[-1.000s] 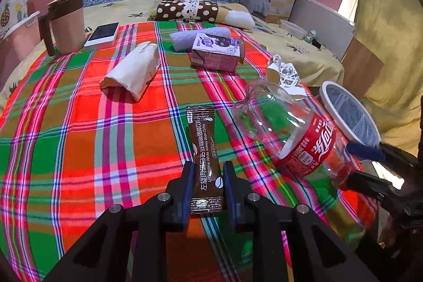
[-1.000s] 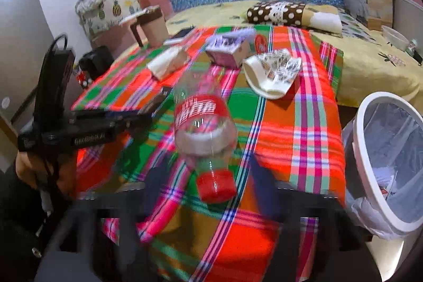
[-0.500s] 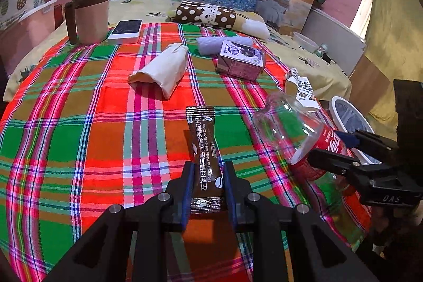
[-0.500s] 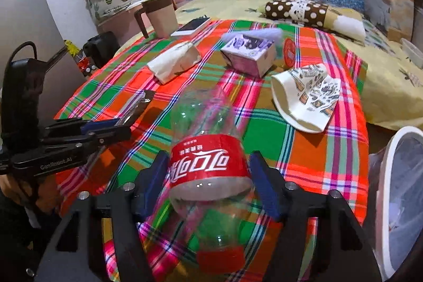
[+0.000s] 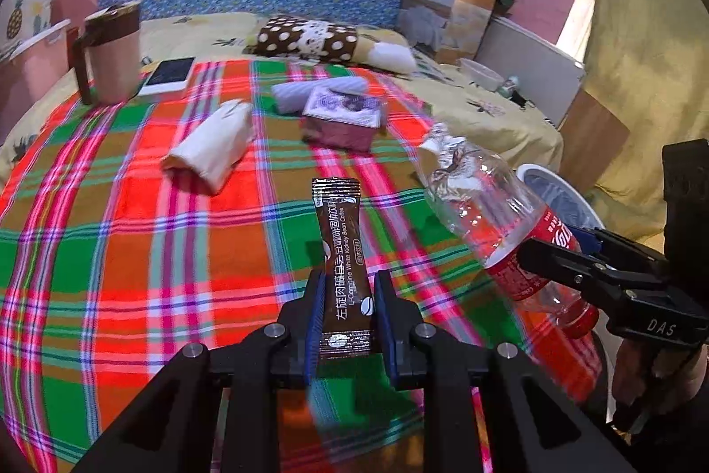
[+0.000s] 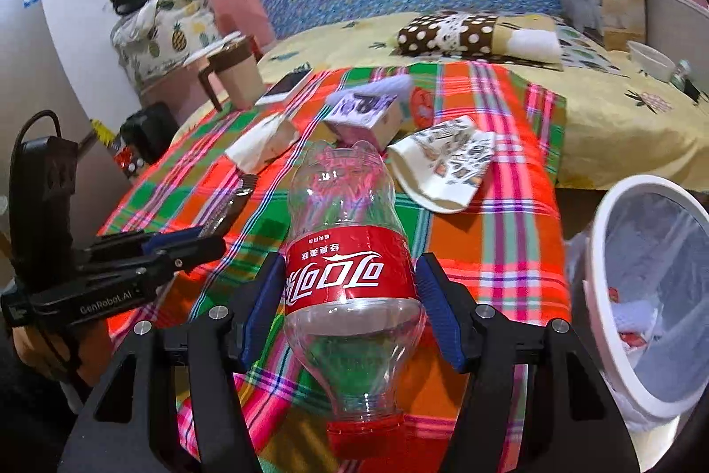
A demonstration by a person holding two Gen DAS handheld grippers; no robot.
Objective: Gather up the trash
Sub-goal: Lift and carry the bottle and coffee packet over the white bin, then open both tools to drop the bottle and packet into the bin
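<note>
bottle (image 6: 350, 278) cap blurred, bin (image 6: 620, 375) cut off – maybe trash inside

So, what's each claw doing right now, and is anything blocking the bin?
Left gripper shut on coffee sachet. Right gripper, jaws just closing, clamps cola bottle. Trash bin open, path clear.

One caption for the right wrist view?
Right claw grips an empty cola bottle near the white bin.
</note>
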